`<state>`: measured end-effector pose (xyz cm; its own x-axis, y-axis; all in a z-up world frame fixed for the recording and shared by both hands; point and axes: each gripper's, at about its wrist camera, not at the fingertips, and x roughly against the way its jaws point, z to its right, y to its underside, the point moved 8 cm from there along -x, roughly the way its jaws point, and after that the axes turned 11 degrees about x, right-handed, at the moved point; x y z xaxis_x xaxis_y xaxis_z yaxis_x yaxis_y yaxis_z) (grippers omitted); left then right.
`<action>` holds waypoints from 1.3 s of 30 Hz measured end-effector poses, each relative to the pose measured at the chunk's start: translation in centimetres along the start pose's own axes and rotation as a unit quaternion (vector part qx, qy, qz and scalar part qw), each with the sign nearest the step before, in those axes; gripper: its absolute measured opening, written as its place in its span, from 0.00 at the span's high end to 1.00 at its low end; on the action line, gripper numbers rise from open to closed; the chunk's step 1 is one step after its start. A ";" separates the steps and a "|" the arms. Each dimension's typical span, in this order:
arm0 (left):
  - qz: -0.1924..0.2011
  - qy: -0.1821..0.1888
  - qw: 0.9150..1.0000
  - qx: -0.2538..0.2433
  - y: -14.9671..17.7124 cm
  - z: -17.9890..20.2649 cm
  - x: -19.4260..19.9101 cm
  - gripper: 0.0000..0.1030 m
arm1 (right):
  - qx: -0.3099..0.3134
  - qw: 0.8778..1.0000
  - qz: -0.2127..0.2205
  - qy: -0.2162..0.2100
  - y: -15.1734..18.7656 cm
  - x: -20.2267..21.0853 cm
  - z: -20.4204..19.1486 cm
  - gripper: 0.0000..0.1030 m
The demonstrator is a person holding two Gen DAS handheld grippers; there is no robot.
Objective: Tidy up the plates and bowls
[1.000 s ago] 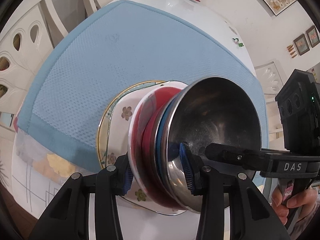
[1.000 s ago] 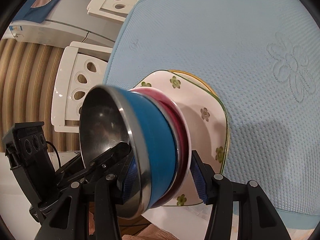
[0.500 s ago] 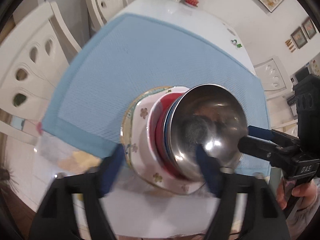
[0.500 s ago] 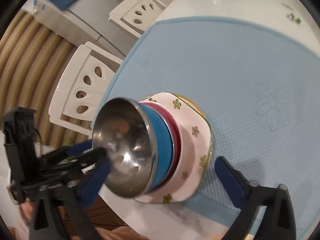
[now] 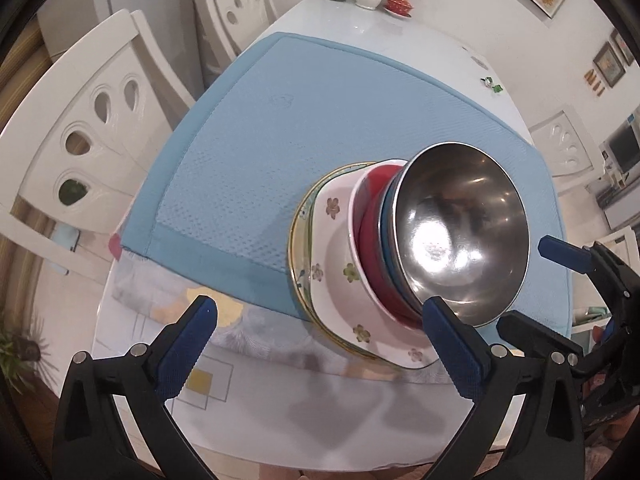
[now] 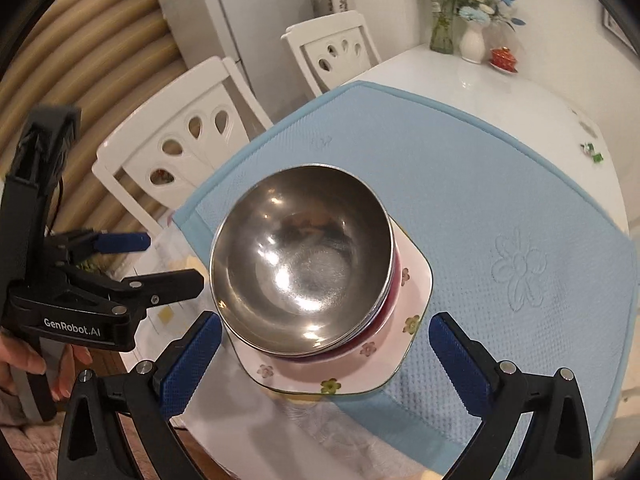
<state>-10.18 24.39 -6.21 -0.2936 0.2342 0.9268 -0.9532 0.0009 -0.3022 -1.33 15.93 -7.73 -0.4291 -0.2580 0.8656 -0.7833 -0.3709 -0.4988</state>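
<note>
With both claws released and nothing between the pads, my left claw (image 5: pixel 320 328) is opening and my right claw (image 6: pixel 324 340) is spread wide. Steel bowl (image 6: pixel 300 258) tops the stack on the floral plate (image 6: pixel 416 276), at the blue mat's (image 6: pixel 500 184) near edge on the counter (image 6: pixel 480 88).

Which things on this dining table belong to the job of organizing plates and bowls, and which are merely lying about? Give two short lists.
Part of the job:
steel bowl
blue bowl
red bowl
flowered square plate
round plate, at the bottom

Just lying about:
blue mat
glass vase of flowers
white vase
red lidded cup
white chairs
</note>
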 end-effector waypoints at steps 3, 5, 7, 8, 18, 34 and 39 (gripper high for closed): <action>0.002 -0.008 1.000 -0.013 0.1 0.4 -0.2 0.01 | 0.001 1.000 -0.004 0.001 0.0 -0.2 -0.1 0.00; 0.000 -0.008 1.000 -0.025 0.3 0.7 -0.4 0.01 | 0.000 1.000 -0.007 0.002 0.0 -0.3 -0.1 0.00; 0.001 -0.006 0.999 -0.031 0.4 1.0 -0.3 0.01 | 0.001 1.000 -0.009 0.003 0.1 -0.4 -0.1 0.00; 0.001 -0.007 0.999 -0.033 0.4 1.1 -0.3 0.01 | 0.001 1.000 -0.009 0.004 0.2 -0.4 -0.1 0.00; 0.010 -0.004 0.999 -0.035 0.1 1.4 -0.1 0.01 | 0.007 1.000 -0.009 -0.001 0.4 -0.4 -0.3 0.00; 0.011 -0.004 0.999 -0.034 0.1 1.6 0.2 0.01 | 0.008 1.000 -0.013 0.004 0.4 -0.3 -0.5 0.00; 0.008 -0.003 0.999 -0.034 0.1 1.5 0.1 0.01 | 0.007 1.000 -0.015 0.004 0.5 -0.3 -0.5 0.00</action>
<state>-10.46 22.91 -5.84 -0.3088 0.2290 0.9232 -0.9417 0.0626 -0.3305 -1.83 16.25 -8.23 -0.4095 -0.2400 0.8802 -0.7897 -0.3898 -0.4737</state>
